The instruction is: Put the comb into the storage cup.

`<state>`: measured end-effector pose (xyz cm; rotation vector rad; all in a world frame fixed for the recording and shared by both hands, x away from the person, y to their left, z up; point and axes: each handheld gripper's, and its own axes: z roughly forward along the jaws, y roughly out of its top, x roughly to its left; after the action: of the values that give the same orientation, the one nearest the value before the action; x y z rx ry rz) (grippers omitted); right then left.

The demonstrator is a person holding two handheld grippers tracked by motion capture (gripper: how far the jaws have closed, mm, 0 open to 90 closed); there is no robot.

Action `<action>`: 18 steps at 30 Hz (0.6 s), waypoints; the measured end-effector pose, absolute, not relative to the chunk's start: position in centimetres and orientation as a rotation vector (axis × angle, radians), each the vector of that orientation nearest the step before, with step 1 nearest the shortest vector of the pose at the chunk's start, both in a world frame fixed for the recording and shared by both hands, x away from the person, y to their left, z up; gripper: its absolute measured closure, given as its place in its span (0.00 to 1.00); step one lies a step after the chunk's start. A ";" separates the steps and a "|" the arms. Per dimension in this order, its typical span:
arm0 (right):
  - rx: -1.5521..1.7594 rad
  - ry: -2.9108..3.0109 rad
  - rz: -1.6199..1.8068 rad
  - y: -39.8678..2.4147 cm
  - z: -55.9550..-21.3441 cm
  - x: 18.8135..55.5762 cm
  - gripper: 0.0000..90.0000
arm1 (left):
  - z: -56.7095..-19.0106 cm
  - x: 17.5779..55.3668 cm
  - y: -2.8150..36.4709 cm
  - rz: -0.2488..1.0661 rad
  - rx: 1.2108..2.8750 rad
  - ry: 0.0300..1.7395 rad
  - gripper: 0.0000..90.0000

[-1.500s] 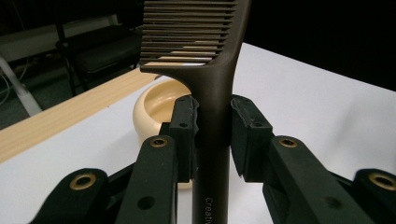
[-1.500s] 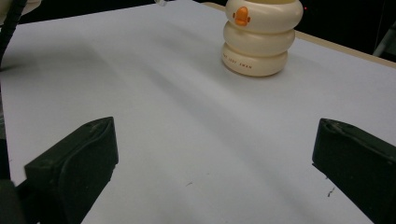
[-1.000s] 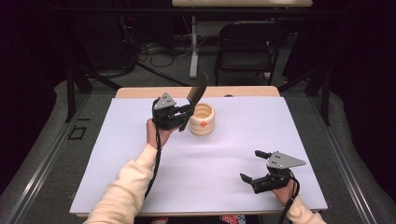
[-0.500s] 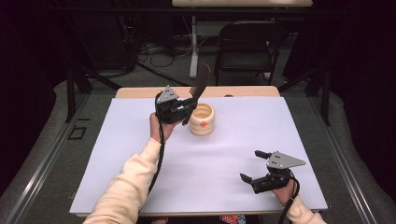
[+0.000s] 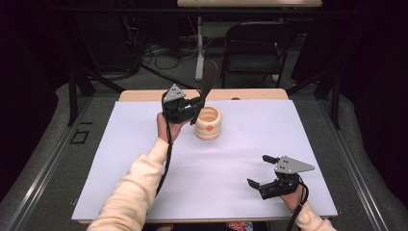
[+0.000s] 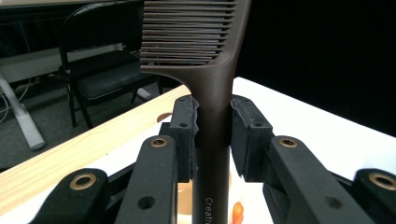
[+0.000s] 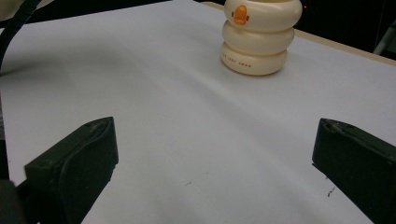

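Comb (image 6: 212,93): dark brown, fine teeth at top, handle upright, clamped between left gripper (image 5: 195,105) fingers (image 6: 184,135)
Holder (image 5: 208,123): cream, ribbed, orange mark, just beside and below those fingers
Right gripper (image 5: 263,171): fingers spread, nothing between
Counter (image 5: 298,130): white sheet over wood
Room: dark, folding chair (image 5: 250,45) beyond

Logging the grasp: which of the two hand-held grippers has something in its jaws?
The left hand-held gripper: its jaws clamp the handle of a dark comb beside the cream holder. The right hand-held gripper is open above the sheet.
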<state>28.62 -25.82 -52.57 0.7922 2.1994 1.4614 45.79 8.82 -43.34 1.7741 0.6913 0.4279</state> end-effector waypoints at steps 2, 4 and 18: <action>0.788 2.200 1.460 -25.8 -52.6 28.6 0.00 | -43.3 46.0 8.7 0.433 1.775 0.689 0.80; 0.789 2.200 1.460 -25.8 -52.6 28.6 0.00 | -43.2 46.2 8.6 0.436 1.775 0.688 0.80; 0.789 2.200 1.460 -25.8 -52.6 28.6 0.00 | -43.2 47.0 7.6 0.455 1.741 0.686 0.80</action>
<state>28.63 -25.83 -52.57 0.7886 2.2004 1.4602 46.98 7.60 -43.16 1.7411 0.6862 0.4549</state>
